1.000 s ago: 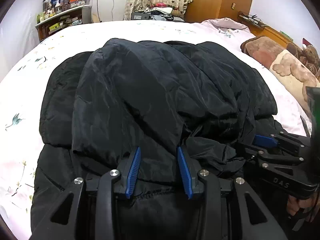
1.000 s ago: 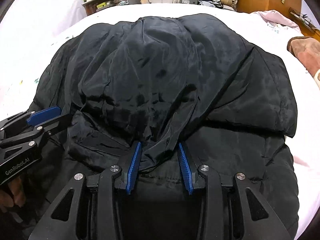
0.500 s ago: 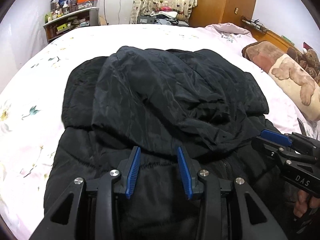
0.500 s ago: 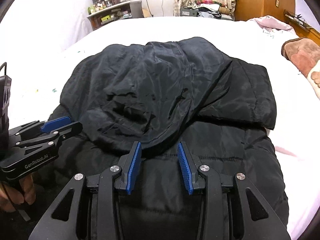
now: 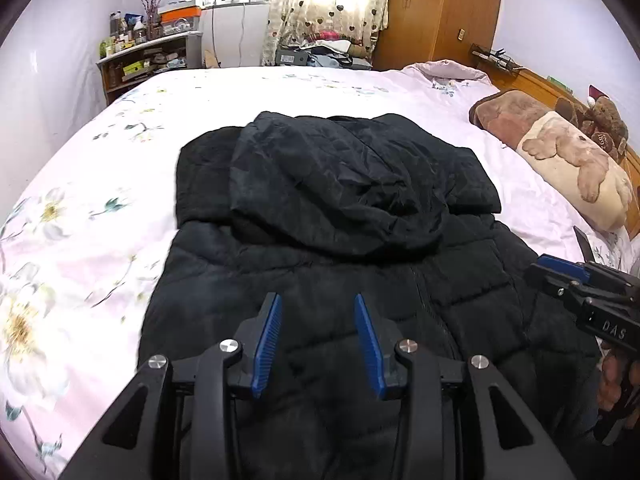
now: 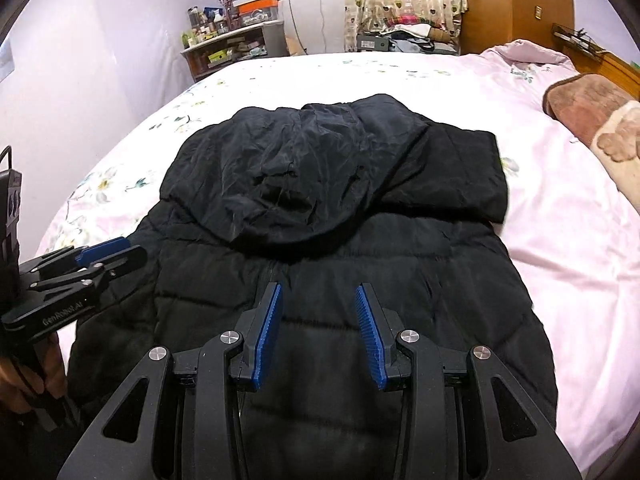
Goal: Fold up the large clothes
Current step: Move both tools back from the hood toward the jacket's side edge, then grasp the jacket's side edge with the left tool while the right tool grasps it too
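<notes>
While both grippers gape, black jacket (image 5: pixel 328 248) lies beyond their fingers (image 6: pixel 267 330).

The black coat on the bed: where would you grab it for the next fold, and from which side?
Probably by its near corners. The black coat lies flat on the bed, hood already folded down over its body. The left gripper and right gripper, jaws open and empty, could each come in from their own outer side, pinch the bottom edge, and carry it toward the hood.

Both wrist views over jacket (image 5: pixel 340 208)
</notes>
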Demonstrator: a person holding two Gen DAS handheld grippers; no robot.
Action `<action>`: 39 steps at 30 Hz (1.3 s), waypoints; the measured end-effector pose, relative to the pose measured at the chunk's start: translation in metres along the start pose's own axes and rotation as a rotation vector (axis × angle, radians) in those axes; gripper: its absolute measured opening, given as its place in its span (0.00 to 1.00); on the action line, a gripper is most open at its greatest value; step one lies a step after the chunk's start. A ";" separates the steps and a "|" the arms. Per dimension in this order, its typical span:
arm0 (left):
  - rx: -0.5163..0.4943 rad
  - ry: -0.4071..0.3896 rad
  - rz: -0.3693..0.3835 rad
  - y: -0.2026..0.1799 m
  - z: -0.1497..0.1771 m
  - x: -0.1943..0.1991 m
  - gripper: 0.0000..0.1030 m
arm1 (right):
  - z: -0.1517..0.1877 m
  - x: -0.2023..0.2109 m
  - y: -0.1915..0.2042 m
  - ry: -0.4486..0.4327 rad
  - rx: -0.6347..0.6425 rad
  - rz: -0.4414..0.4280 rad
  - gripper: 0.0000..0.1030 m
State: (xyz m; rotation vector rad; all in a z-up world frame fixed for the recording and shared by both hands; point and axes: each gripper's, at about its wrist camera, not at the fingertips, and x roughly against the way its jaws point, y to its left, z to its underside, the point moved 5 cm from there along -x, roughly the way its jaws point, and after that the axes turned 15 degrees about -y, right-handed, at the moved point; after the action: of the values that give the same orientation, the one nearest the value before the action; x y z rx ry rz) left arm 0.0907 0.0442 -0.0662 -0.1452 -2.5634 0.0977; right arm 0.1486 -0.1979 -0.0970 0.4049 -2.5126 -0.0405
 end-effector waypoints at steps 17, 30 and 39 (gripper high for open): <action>0.002 -0.017 -0.038 0.014 0.034 0.078 0.39 | 0.040 0.081 -0.013 -0.012 -0.055 0.053 0.39; 0.097 0.033 -0.124 0.066 0.075 0.083 0.54 | 0.071 0.093 -0.063 0.025 -0.128 0.154 0.46; 0.200 0.113 -0.173 0.103 0.104 0.058 0.57 | 0.078 0.087 -0.129 0.049 -0.278 0.227 0.55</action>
State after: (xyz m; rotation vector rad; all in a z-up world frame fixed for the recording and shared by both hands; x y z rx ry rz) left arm -0.0055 0.1494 -0.1326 0.1426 -2.4247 0.2710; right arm 0.0732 -0.3517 -0.1292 0.0073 -2.4432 -0.2827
